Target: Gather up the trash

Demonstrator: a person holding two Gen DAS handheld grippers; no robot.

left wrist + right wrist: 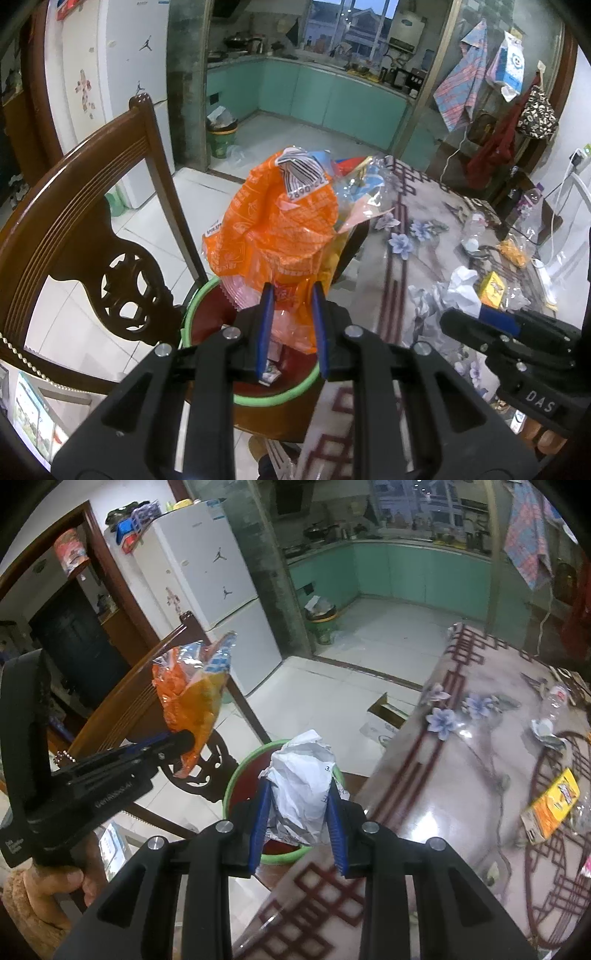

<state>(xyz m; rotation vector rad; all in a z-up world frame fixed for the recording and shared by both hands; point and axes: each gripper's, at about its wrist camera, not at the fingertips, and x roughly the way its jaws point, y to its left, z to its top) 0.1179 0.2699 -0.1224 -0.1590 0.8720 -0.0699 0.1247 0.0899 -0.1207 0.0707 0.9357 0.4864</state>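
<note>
My left tongs (292,295) pinch an orange wrapper (273,225) over the bin (258,397); my right tongs (298,794) pinch crumpled paper (301,775) above it too.

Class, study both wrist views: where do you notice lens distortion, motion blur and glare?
Left wrist view: fisheye bends the chair back into a curve; the patterned table is smeared by motion blur, while the orange wrapper stays fairly sharp. Right wrist view: the fridge leans and bows; a bright glare spot sits on the glossy table cover, whose near pattern blurs.
</note>
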